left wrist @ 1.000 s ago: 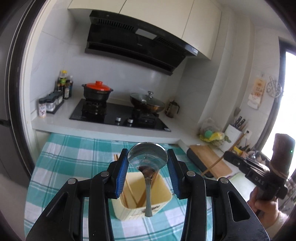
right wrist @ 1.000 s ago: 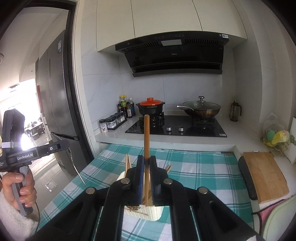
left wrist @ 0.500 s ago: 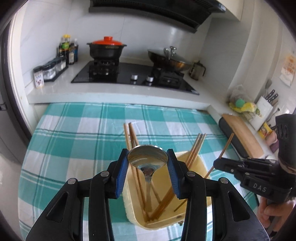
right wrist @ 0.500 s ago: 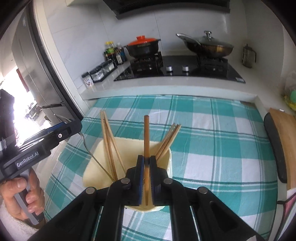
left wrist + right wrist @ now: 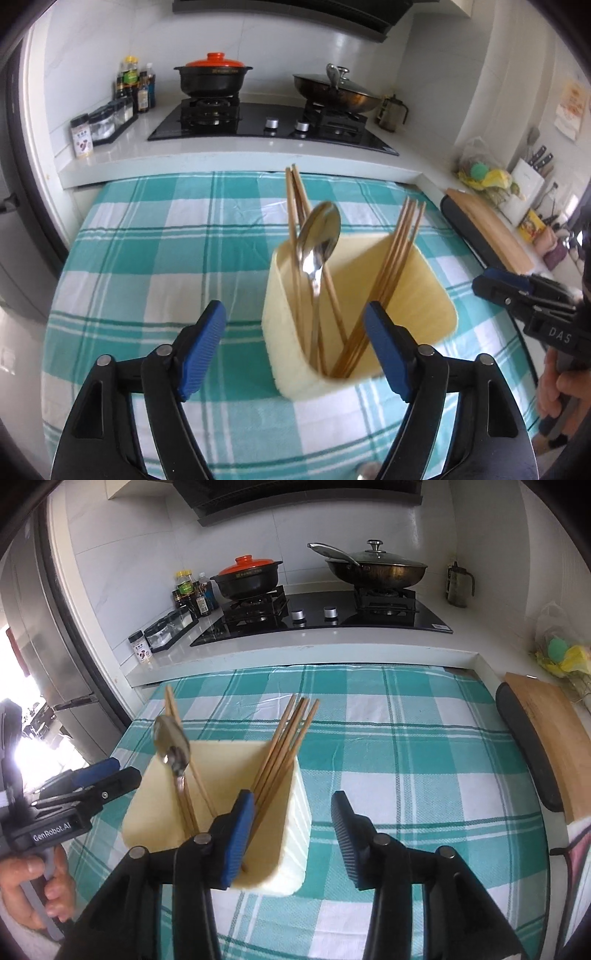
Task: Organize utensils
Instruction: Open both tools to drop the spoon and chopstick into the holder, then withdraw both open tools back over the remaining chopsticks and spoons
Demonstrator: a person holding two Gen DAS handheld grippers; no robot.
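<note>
Teal-and-white checked cloth is covering the bench (image 5: 147, 266), which is filling the lower half of both views, with a white kitchen counter and black hob running across the upper part. Half a second ago the left claw was pinching the spoon's bowl and the right claw was pinching one chopstick; now both are standing spread with nothing between their blue pads. The left claw (image 5: 295, 347) is sitting at the bottom centre of its view, just in front of the yellow holder (image 5: 424, 295). The right claw (image 5: 291, 834) is sitting at the bottom centre of its own view, its left pad overlapping the holder's near wall. The spoon (image 5: 319, 236) is now standing in the holder's left side, bowl up and slightly blurred, beside two chopsticks (image 5: 293, 206). A second bunch of chopsticks (image 5: 402, 240) is leaning against the right side; about four tips are showing, though the exact count is hard to tell. Two pots are resting on the hob: a black pot with a red lid (image 5: 214, 75) at upper centre-left and a lidded wok (image 5: 336, 92) to its right.
</note>
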